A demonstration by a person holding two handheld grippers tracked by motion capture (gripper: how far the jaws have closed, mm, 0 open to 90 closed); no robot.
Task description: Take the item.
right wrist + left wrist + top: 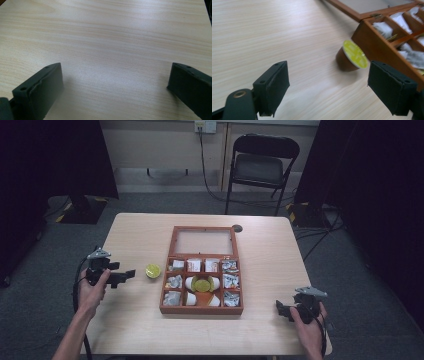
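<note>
Wooden and open, the box (201,309) sits mid-table with its lid laid back; its compartments hold white packets and a yellow-topped item too small to identify from above, and the left gripper view cuts the box off at the right edge. A yellow-lidded capsule (351,56) lies tilted on the table (140,235) just left of the box — ahead of the left gripper (328,87), whose jaws stand wide and empty. The right gripper (115,90) also gapes wide over bare wood near the front right corner, well apart from the box — a folding chair (260,165) stands beyond the table.

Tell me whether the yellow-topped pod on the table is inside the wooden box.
No, the pod lies on the bare table just outside the box.
</note>
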